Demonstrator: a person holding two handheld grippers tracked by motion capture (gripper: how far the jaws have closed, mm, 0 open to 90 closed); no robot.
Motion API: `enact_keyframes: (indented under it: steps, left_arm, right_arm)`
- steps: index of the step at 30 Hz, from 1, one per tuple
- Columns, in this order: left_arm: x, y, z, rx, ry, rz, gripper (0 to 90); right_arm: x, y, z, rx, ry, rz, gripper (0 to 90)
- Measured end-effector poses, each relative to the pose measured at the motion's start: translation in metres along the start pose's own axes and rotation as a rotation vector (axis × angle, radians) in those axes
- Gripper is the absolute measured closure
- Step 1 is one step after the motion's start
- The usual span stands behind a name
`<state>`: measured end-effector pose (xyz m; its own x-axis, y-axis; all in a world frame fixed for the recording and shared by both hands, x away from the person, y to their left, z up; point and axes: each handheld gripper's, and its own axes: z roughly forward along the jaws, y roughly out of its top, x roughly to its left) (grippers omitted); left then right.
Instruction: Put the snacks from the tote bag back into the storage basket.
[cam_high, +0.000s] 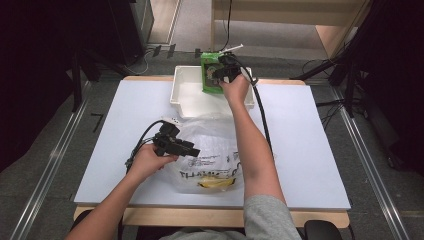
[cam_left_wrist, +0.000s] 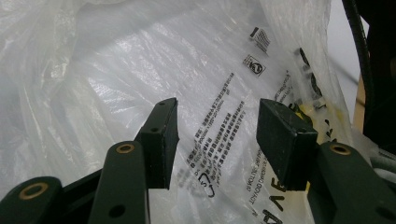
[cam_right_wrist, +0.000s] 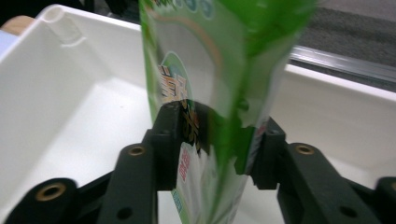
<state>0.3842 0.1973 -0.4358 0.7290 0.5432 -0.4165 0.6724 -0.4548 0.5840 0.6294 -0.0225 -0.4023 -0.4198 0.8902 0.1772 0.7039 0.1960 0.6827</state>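
Observation:
A green pouch (cam_high: 210, 70) stands upright over the white tray (cam_high: 177, 92) at the table's far edge. My right gripper (cam_high: 221, 75) is around it. In the right gripper view the pouch (cam_right_wrist: 205, 56) is blurred and sits between the jaws of the right gripper (cam_right_wrist: 217, 140), which stand apart and loose around it. A clear printed plastic bag (cam_high: 215, 137) lies mid-table with something yellow (cam_high: 215, 183) inside. My left gripper (cam_high: 196, 151) hovers at the bag's left side, open. In the left gripper view the open left gripper (cam_left_wrist: 217, 135) faces the bag (cam_left_wrist: 140, 60) with nothing between the pads.
The tray (cam_right_wrist: 70, 107) has a bare white floor left of the pouch. The right gripper's black cable (cam_high: 262, 115) runs along the right forearm. Bare white tabletop (cam_high: 310, 150) lies to the right of the bag and the arm.

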Motion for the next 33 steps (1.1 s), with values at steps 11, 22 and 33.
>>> enact_keyframes:
  steps: [11,22,33]
  left_arm:
    - [0.000,0.000,0.000,0.000,0.002,-0.001,49.6]
    - [0.001,-0.001,0.000,0.001,0.002,-0.002,49.7]
    - [0.001,-0.001,0.001,0.000,-0.002,-0.004,49.8]
  right_arm:
    - [-0.007,-0.006,0.015,0.058,-0.044,0.017,45.8]
    - [-0.010,-0.007,0.018,0.039,-0.062,0.039,36.3]
    - [-0.008,-0.007,0.020,0.000,-0.051,0.039,29.1]
